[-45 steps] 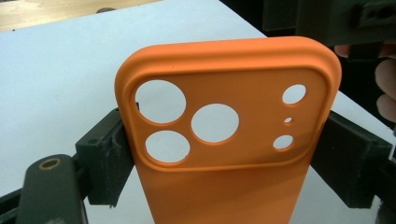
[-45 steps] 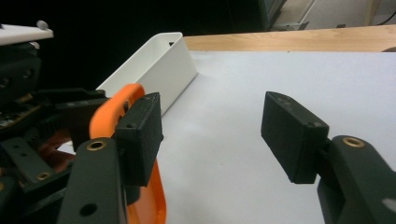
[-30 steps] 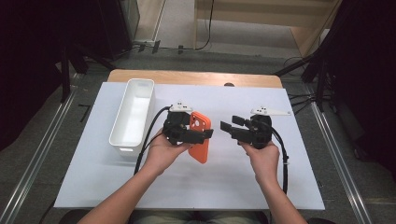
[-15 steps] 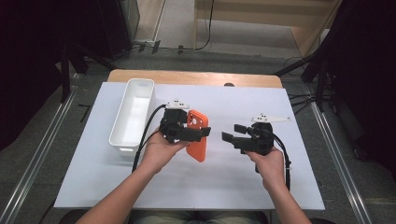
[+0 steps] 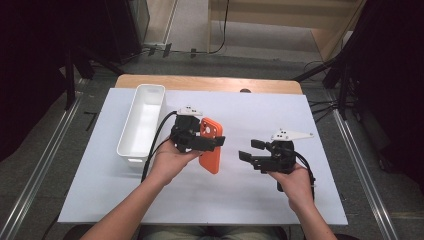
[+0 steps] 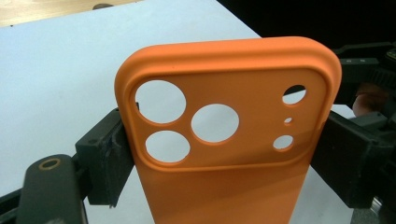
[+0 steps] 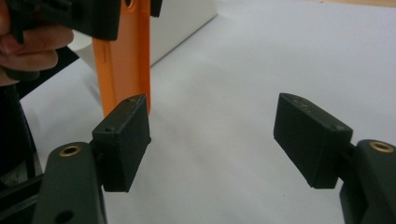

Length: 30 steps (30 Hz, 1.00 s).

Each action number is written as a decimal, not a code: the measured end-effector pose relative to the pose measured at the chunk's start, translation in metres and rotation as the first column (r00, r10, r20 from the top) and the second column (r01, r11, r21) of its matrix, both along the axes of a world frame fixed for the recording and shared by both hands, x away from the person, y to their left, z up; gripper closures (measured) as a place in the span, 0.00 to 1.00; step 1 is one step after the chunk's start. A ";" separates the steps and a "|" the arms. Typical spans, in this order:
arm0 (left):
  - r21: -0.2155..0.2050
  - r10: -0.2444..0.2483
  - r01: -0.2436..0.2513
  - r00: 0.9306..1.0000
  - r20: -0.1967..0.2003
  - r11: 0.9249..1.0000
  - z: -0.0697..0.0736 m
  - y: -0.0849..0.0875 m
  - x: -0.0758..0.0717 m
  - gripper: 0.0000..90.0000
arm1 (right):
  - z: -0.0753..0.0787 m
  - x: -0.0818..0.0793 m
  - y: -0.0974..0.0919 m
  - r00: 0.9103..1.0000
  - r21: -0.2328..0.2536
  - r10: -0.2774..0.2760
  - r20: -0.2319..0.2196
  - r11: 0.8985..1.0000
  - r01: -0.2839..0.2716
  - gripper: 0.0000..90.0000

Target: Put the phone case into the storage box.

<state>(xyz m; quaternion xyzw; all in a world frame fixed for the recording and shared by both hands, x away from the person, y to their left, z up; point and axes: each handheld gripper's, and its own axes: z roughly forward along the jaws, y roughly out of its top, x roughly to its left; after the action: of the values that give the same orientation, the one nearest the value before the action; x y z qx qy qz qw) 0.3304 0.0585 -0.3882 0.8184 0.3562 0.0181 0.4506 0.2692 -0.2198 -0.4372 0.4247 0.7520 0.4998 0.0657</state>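
An orange phone case with round camera holes stands upright above the table, and my left gripper is shut on its two long edges. In the left gripper view the case stands between the black pads. My right gripper hangs to the right of the case, apart from it and pointing left toward it. Its jaws have just been opening and now stand open with nothing between them. In the right gripper view the case is edge-on beyond the right gripper.
A long white bin lies left of my left hand, on the white sheet that covers the table. Cables trail from both grippers toward the person. Wooden table edge at the back.
My right gripper has drawn away from the case, to the right and toward the person, and sunk a little, its jaws wider. The left gripper and case have kept still.
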 end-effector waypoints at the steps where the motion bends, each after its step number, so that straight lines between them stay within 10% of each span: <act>1: 0.000 -0.001 0.001 1.000 -0.001 1.000 0.000 0.000 0.000 0.17 | 0.000 -0.002 0.001 1.000 -0.001 0.009 0.001 1.000 -0.009 0.29; 30: 0.019 -0.077 0.078 0.996 -0.034 0.997 0.002 0.003 0.004 0.17 | -0.024 -0.038 -0.018 0.994 -0.040 0.105 -0.020 0.994 -0.106 0.28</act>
<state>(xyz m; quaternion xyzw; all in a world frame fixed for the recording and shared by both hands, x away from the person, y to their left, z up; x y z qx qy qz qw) 0.3341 0.0619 -0.3864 0.8362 0.3314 -0.0095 0.4368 0.2309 -0.2376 -0.4610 0.3874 0.7840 0.4833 0.0411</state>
